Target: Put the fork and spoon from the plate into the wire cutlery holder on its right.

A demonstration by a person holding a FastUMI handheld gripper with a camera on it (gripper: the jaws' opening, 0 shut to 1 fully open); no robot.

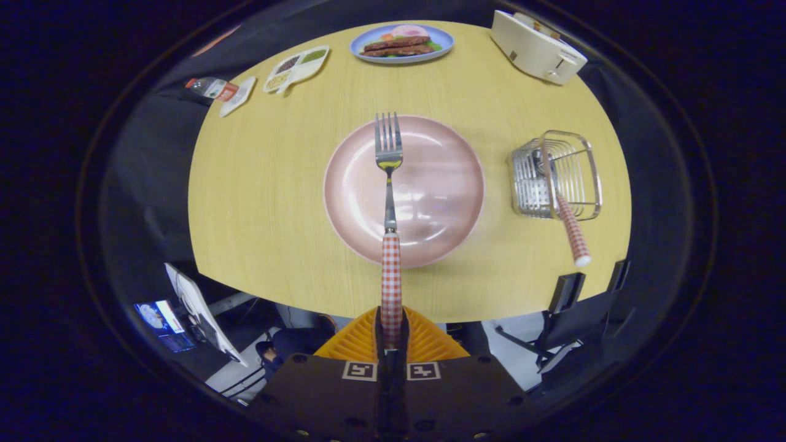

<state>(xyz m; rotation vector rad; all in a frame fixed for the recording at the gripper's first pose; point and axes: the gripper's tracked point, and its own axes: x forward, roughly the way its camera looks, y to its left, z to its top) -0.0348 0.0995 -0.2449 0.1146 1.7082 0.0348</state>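
Closed jaws of the gripper pinch the fork by its checked handle. Its long axis runs to 12 o'clock, tines over the pink plate. At 3 o'clock, the wire cutlery holder holds the spoon.

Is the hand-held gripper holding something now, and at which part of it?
Yes. The hand-held gripper is shut on the fork, gripping the far end of its checked handle; the tines point forward over the pink plate.

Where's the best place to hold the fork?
By its checked handle, from the handle end, as the tool does now: both fingers press on it. The fork is long and thin, tines pointing away over the pink plate, so the handle gives the firmest hold.
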